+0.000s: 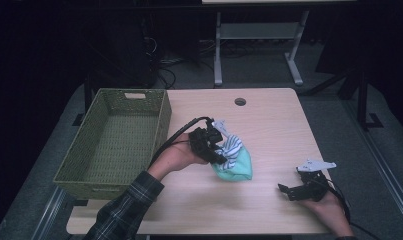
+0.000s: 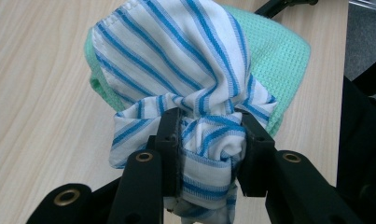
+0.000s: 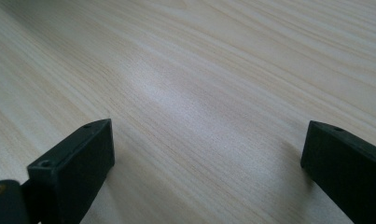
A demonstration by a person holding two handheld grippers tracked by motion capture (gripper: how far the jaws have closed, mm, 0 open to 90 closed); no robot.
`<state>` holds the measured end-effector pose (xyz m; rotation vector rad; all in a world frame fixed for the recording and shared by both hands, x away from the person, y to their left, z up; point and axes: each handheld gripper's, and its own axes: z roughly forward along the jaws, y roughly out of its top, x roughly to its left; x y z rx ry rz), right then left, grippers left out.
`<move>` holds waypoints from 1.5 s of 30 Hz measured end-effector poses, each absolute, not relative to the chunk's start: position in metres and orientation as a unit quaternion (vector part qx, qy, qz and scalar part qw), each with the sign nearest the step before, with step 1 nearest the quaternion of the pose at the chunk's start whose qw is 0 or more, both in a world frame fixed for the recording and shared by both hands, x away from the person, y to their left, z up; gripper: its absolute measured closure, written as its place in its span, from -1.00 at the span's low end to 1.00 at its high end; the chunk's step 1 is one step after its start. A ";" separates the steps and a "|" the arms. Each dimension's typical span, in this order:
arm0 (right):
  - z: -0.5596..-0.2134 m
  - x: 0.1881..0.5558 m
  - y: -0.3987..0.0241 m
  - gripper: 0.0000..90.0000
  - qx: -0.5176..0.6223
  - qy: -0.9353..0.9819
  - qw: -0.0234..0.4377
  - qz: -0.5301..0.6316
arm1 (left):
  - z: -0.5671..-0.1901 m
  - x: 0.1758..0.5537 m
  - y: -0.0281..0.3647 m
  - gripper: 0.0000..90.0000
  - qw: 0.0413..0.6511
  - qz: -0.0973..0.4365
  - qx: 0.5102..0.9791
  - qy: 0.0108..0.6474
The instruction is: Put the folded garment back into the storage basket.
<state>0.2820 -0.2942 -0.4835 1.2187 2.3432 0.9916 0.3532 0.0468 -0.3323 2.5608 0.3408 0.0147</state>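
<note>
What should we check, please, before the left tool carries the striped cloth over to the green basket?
1. Grip: the left tool has its jaws pinched on a bunched fold of the striped cloth: ok.
2. Single item: the mint cloth lies right behind the striped one; whether it is caught up too: cannot tell.
3. Lifted free: whether the striped cloth's lower end has left the table: cannot tell.
4. Destination: the green basket stands at the table's left with nothing visible inside: ok.
5. Right tool: open and low over bare wood near the table's right edge, apart from the cloths: ok.
</note>
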 end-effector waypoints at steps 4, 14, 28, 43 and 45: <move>-0.483 0.282 -0.294 -0.95 0.427 0.820 0.160 0.347 | -0.322 0.356 0.055 0.46 0.277 0.017 0.950 0.142; -0.483 0.282 -0.294 -0.95 0.427 0.820 0.160 0.347 | -0.305 0.360 0.077 0.46 0.277 0.038 0.945 0.169; -0.484 0.282 -0.294 -0.95 0.427 0.820 0.160 0.347 | -0.290 0.367 0.109 0.45 0.277 0.057 0.938 0.202; -0.484 0.282 -0.294 -0.95 0.426 0.820 0.160 0.347 | -0.276 0.371 0.147 0.46 0.276 0.089 0.922 0.256; -0.484 0.282 -0.294 -0.95 0.427 0.820 0.160 0.347 | -0.274 0.371 0.153 0.46 0.277 0.094 0.919 0.264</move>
